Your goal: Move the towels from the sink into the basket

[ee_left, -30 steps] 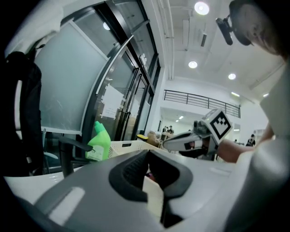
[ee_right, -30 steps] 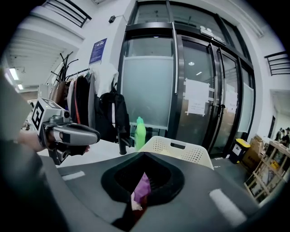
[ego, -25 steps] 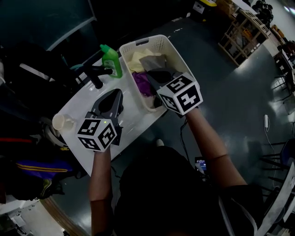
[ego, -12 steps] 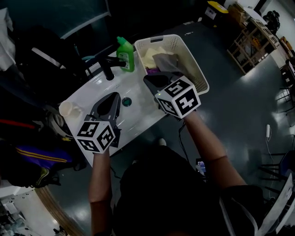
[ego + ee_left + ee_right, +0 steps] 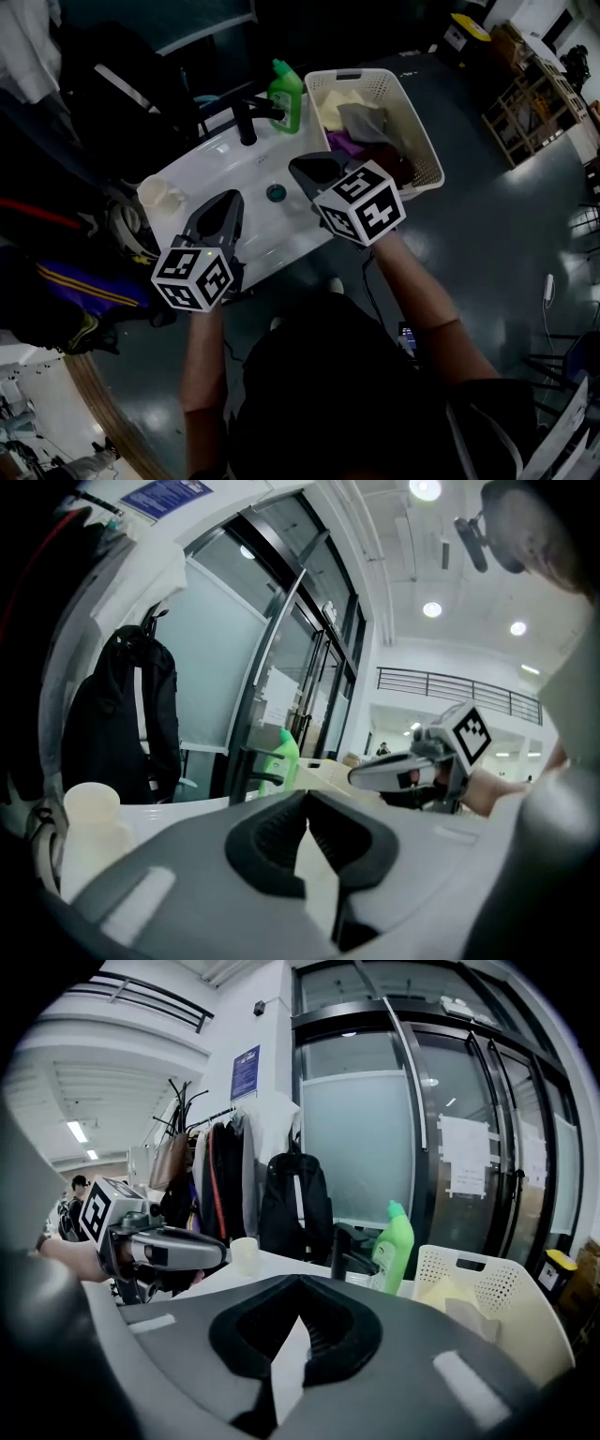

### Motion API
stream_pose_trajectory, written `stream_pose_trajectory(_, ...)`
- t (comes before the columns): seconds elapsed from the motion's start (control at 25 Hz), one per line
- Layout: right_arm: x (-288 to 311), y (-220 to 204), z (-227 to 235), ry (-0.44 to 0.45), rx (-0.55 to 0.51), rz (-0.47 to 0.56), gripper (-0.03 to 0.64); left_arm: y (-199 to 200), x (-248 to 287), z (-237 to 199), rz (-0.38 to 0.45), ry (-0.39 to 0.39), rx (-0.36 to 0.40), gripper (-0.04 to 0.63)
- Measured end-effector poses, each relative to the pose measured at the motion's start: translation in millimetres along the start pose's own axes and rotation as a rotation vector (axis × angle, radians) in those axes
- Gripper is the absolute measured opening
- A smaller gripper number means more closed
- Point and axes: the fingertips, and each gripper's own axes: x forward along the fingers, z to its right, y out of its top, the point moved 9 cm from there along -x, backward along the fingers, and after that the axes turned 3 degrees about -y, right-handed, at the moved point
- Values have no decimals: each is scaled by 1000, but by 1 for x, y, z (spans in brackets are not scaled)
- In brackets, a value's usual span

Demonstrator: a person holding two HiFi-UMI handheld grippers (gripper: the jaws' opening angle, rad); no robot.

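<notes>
Right gripper (image 5: pixel 307 169) back from basket (image 5: pixel 427 141) to sink (image 5: pixel 225 161).
It and left gripper (image 5: pixel 225 202) are pressed together, empty; sink looks bare, so sweeping further I could clip the bottle (image 5: pixel 286 96).

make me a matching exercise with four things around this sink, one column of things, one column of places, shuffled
Things
1. green bottle
2. cup
3. basket
4. drain

Places
A. holds the towels
B. at the bottom of the sink bowl
C. between the faucet and the basket
D. at the sink's left end in the head view

Pairs: 1-C, 2-D, 3-A, 4-B
</notes>
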Motion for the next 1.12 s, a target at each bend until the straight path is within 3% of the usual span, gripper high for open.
stream_pose_trajectory(0.36,4,-2,-31,59,-10,25,-3,-12,-23,-5,-5,27,-12,9)
stream_pose_trajectory(0.64,7,-8,-54,104,70,70,-3,-22,-36,-8,-9,36,-45,9)
stream_pose_trajectory(0.92,14,-27,-60,117,157,79,-3,-33,-43,-10,9,90,-47,9)
stream_pose_trajectory(1.12,21,-34,-61,112,159,57,-3,-40,-47,-16,16,140,-49,9)
